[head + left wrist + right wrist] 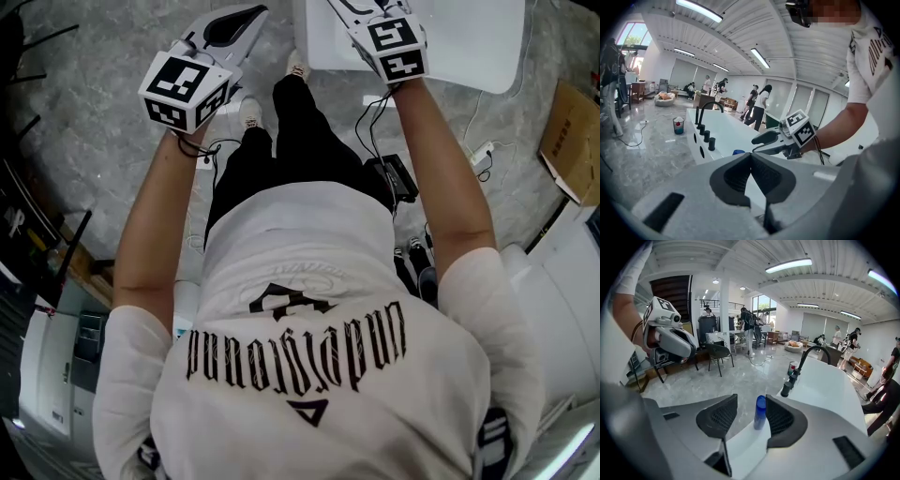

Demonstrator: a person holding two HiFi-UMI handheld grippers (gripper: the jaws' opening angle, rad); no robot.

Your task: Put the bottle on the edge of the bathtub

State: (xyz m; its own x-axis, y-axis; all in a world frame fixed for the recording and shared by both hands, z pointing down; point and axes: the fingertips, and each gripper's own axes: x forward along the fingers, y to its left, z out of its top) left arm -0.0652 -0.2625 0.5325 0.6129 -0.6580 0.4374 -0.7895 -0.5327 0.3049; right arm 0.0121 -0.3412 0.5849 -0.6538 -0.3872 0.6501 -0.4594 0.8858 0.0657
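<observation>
The right hand-held gripper has its jaws apart. The blue bottle stands upright between them on the rim of the white bathtub, just beside the right pad; I cannot tell whether it touches. Farther ahead and to the right, a black faucet rises from the rim. The left hand-held gripper is closed on nothing.

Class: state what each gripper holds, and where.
Nothing. The right gripper stands open, the blue bottle upright on the bathtub edge between its jaws; the left gripper is shut, empty.
</observation>
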